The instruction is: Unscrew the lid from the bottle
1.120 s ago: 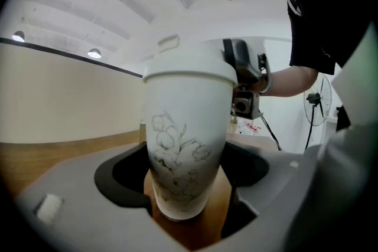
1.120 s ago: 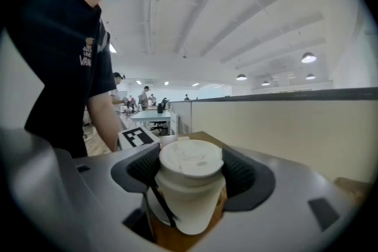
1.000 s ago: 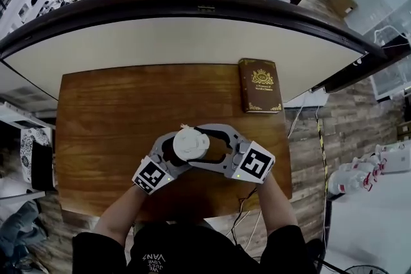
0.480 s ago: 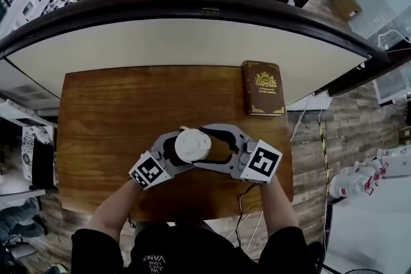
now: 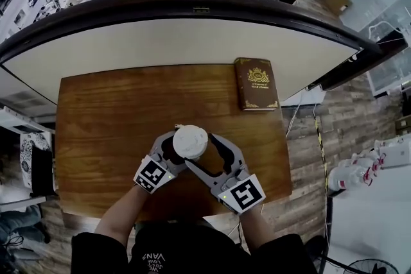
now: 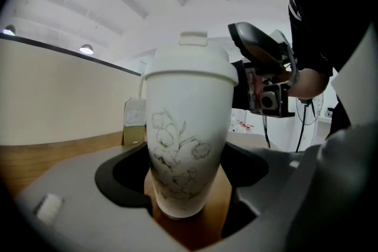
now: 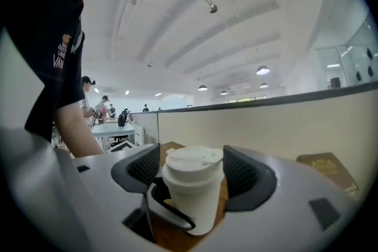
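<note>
Head view looks down on a brown wooden tabletop (image 5: 103, 112) with the bottle (image 6: 186, 127) standing on it towards the person's edge. A dark book (image 5: 258, 84) lies flat beyond the bottle and to its right, well apart from it. The bottle is white with a faint flower drawing. It stands upright, base on the wood, so its long axis runs straight up and any twist has to turn about that line. From above it is mostly hidden under its own white lid (image 5: 191, 141), which is still seated on top. Both forearms come in from the person's side of the bottle, the left forearm (image 5: 122, 215) from its left and the right forearm (image 5: 257, 228) from its right, so the two tools meet at the bottle in a shallow V. The left tongs (image 6: 189, 159) sit low, nearly level, and pinch the bottle's lower body, with a dark pad against each flank. I take that hand for the anchor. The right tongs (image 7: 193, 174) sit higher, also nearly level. They reach in from the bottle's near right, so the lid lies dead ahead at their tips. They stand spread wide, one ribbed pad on each side of the lid and close to its rim. A sliver of wood shows past the left pad, and to my eye they are not squeezing yet. The coming move seems to hang on that small fit: pads level with the rim and centred on the upright axis, then closed before the wrist turns.
</note>
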`<action>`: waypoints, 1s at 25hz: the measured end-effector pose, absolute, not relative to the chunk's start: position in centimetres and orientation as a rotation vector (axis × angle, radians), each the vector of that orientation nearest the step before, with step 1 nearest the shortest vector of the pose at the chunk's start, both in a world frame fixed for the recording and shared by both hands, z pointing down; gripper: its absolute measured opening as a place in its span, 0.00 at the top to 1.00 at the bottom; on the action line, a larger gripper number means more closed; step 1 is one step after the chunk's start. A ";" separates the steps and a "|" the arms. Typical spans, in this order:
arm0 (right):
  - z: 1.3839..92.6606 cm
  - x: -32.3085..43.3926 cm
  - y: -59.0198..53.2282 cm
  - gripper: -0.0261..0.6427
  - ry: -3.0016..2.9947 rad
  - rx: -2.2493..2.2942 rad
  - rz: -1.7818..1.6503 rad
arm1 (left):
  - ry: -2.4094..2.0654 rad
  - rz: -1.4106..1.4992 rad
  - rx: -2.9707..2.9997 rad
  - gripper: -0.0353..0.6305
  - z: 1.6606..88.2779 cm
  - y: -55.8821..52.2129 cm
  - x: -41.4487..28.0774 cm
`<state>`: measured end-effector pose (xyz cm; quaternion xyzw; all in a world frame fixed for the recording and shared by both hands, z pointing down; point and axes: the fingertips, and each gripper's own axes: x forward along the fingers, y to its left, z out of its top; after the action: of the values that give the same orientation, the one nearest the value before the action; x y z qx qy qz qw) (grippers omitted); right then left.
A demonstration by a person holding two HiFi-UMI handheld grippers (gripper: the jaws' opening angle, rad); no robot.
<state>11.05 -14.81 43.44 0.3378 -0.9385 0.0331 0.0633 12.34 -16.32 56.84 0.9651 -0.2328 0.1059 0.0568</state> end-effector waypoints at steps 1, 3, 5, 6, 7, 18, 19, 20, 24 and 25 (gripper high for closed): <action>43.7 11.0 -14.6 0.51 -2.817 1.053 0.110 | -0.728 0.319 2.921 0.38 56.8 -16.3 12.3; 44.2 11.0 -14.3 0.51 -2.781 1.102 0.111 | -0.761 0.320 2.912 0.38 56.9 -16.4 12.4; 44.5 10.9 -14.4 0.51 -2.758 1.135 0.127 | -0.776 0.325 2.906 0.38 56.9 -16.4 12.3; 44.7 10.9 -14.5 0.51 -2.748 1.141 0.122 | -0.776 0.328 2.905 0.39 56.9 -16.3 12.3; 44.8 10.8 -14.7 0.51 -2.739 1.139 0.107 | -0.773 0.330 2.906 0.39 57.0 -16.3 12.3; 44.4 8.9 -15.4 0.46 -2.930 0.594 0.088 | -0.721 0.336 2.936 0.39 57.0 -16.0 12.3; 44.3 8.8 -15.3 0.46 -2.940 0.526 0.079 | -0.722 0.333 2.935 0.39 57.0 -16.0 12.3; 44.1 8.6 -15.3 0.46 -2.948 0.465 0.073 | -0.723 0.332 2.934 0.39 57.0 -16.1 12.4; 44.1 8.8 -15.7 0.46 -2.938 0.314 0.081 | -0.724 0.326 2.929 0.39 57.1 -16.3 12.5; 44.3 9.0 -15.7 0.46 -2.934 0.304 0.097 | -0.723 0.327 2.929 0.39 57.0 -16.3 12.5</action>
<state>8.95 -15.73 44.26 0.1024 -0.9896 0.0326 0.0952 12.49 -16.27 57.05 0.9639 -0.2378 0.1075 0.0534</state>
